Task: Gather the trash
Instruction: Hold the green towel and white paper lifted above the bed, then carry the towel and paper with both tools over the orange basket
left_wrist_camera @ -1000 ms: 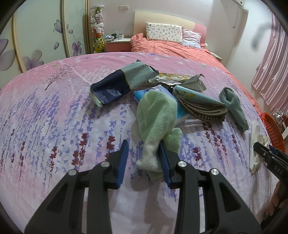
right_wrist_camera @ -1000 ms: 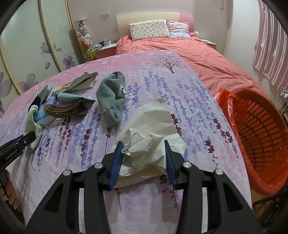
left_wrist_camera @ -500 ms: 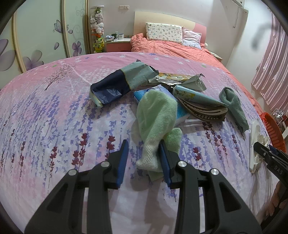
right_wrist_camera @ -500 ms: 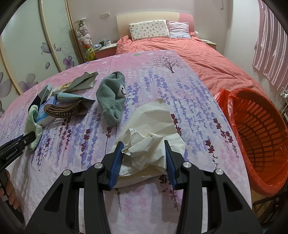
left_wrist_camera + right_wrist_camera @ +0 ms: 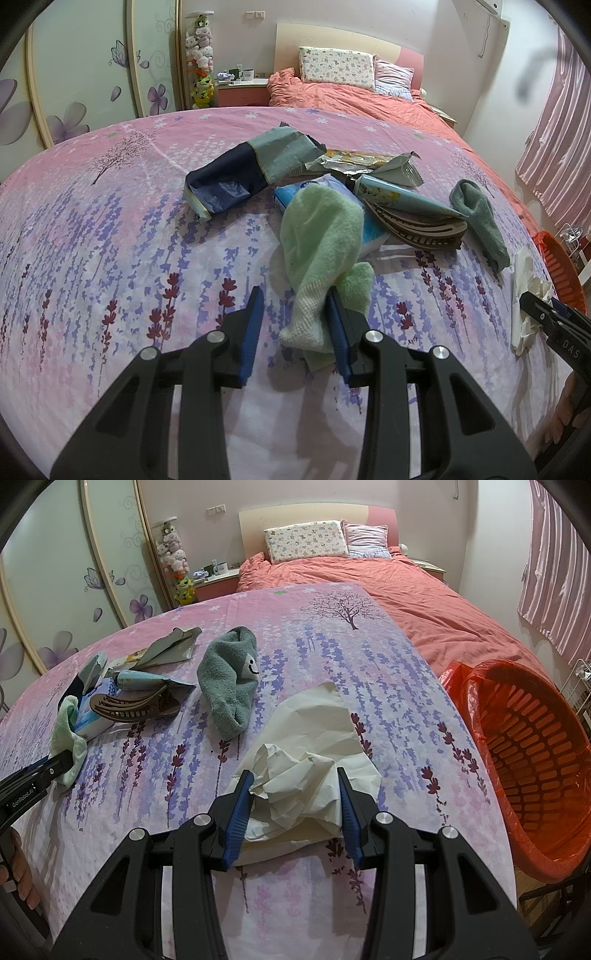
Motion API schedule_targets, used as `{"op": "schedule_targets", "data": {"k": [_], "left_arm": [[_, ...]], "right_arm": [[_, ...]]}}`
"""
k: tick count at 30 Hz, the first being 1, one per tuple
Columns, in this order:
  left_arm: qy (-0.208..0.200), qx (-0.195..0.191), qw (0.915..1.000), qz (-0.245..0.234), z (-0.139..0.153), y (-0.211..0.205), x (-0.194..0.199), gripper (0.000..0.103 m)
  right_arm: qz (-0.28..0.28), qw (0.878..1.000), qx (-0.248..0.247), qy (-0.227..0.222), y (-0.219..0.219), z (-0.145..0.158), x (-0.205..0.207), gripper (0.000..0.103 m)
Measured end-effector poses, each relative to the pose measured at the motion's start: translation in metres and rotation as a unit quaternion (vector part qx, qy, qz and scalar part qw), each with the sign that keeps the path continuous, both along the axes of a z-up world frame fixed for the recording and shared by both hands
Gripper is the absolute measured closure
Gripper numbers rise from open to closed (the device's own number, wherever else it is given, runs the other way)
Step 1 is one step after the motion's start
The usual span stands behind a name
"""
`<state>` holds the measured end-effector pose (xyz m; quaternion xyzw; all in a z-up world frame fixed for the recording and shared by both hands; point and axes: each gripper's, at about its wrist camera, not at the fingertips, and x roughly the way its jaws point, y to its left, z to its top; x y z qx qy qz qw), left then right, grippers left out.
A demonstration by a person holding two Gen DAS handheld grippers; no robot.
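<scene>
Pink flowered bedding (image 5: 110,236) filled my left view. My left gripper (image 5: 293,325) sat spread apart around the green cloth's (image 5: 319,254) near end, the right finger touching it, wrappers (image 5: 354,162) piled beyond. On the right view, my right gripper (image 5: 293,808) stood wide, straddling crumpled paper (image 5: 310,760) unclenched, the red basket (image 5: 532,760) just off the bed's right edge.

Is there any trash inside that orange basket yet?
No, the orange basket shows only its bare slotted wall; the crumpled paper lies on the table.
</scene>
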<state>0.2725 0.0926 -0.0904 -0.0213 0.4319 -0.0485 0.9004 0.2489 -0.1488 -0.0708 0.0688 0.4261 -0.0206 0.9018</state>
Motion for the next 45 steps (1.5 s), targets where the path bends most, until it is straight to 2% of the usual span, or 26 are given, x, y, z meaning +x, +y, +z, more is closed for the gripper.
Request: {"op": "schedule_targets", "data": {"k": [30,32,34,37,45], "left_arm": [[0.000,0.002,1.0000,0.000,0.000,0.000,0.000,0.067],[-0.001,0.004,1.0000,-0.001,0.002,0.001,-0.001,0.069],[-0.003,-0.009,0.9999,-0.006,0.003,0.004,-0.002,0.085],[-0.010,-0.017,0.9998,-0.004,0.005,0.005,-0.010,0.090],[-0.044,-0.027,0.9985,-0.017,0.034,0.000,-0.035,0.091]], "right_arm": [[0.001,1.000,0.000,0.000,0.000,0.000,0.000,0.059],[0.001,1.000,0.001,-0.001,-0.001,0.000,0.000,0.059],[0.001,1.000,0.004,-0.004,-0.001,0.001,-0.001,0.061],[0.008,1.000,0.001,-0.019,-0.002,0.005,-0.009,0.063],[0.002,0.998,0.008,-0.060,-0.016,0.034,-0.035,0.064]]}}
